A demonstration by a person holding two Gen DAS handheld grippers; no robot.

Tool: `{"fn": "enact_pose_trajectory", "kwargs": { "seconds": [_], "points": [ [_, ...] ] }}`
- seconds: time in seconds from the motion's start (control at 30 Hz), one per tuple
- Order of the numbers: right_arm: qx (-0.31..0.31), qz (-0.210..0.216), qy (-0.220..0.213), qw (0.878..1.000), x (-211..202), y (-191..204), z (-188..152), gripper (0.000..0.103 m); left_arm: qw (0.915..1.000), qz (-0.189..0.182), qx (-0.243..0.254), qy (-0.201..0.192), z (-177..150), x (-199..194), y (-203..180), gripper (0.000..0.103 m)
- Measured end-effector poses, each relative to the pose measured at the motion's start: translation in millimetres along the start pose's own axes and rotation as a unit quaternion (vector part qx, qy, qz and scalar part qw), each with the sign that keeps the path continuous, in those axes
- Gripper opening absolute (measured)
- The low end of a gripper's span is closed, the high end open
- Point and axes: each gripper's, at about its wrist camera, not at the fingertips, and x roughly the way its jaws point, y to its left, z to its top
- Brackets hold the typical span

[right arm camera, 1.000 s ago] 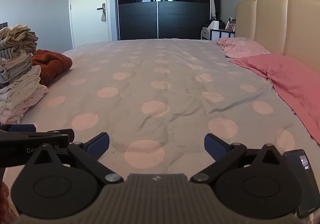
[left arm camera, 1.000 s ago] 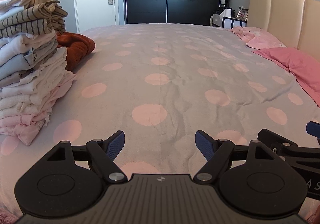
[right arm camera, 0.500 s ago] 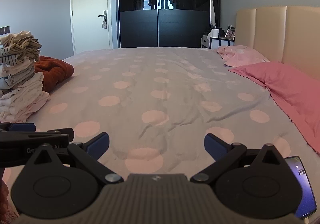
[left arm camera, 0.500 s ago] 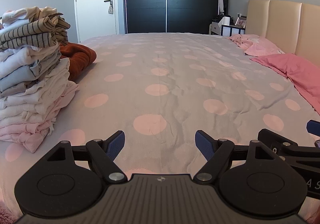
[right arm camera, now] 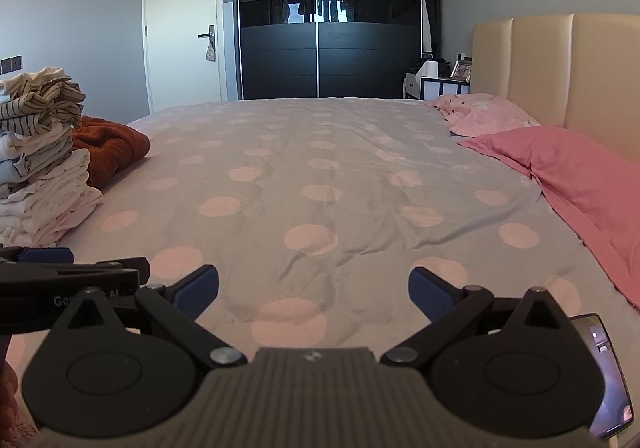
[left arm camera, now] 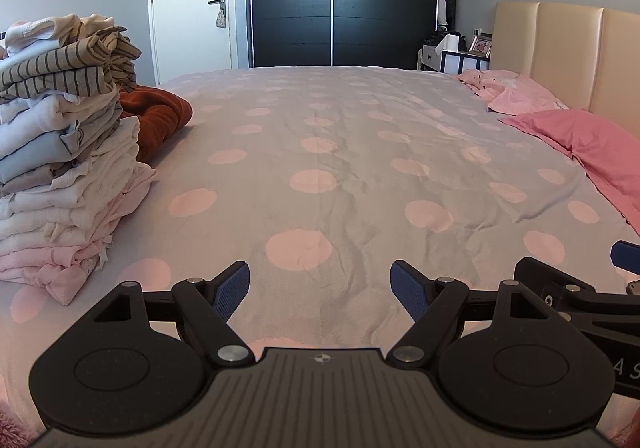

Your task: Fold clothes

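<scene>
Both grippers, left gripper [left arm camera: 320, 290] and right gripper [right arm camera: 314, 292], hover wide apart and empty above a polka-dot bedspread [left arm camera: 340, 151], while the stack of folded clothes [left arm camera: 60, 151] stands at the bed's left edge.

Both wrist views look low across the bed [left arm camera: 320, 151] toward the wardrobe [right arm camera: 320, 27]

One stack of folded clothes [left arm camera: 60, 151] stands at the bed's [left arm camera: 320, 151] left edge, too many layers to count surely. One rust-coloured garment [left arm camera: 156, 115] lies unfolded just behind it. Two pink pillows [left arm camera: 580, 139] lie at the headboard edge. One phone [right arm camera: 608, 376] lies at the near right corner. Two grippers show, each with two blue-padded jaws.
</scene>
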Motion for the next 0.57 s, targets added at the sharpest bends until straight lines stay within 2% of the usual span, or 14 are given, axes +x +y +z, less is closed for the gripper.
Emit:
{"fn": "enact_pose_trajectory", "kwargs": {
  "seconds": [0.57],
  "points": [
    [0.000, 0.006, -0.002, 1.000, -1.0, -2.8, 1.6, 0.102, 1.0000, -0.001, 0.005, -0.008, 0.8, -1.9, 0.3, 0.077]
  ]
}}
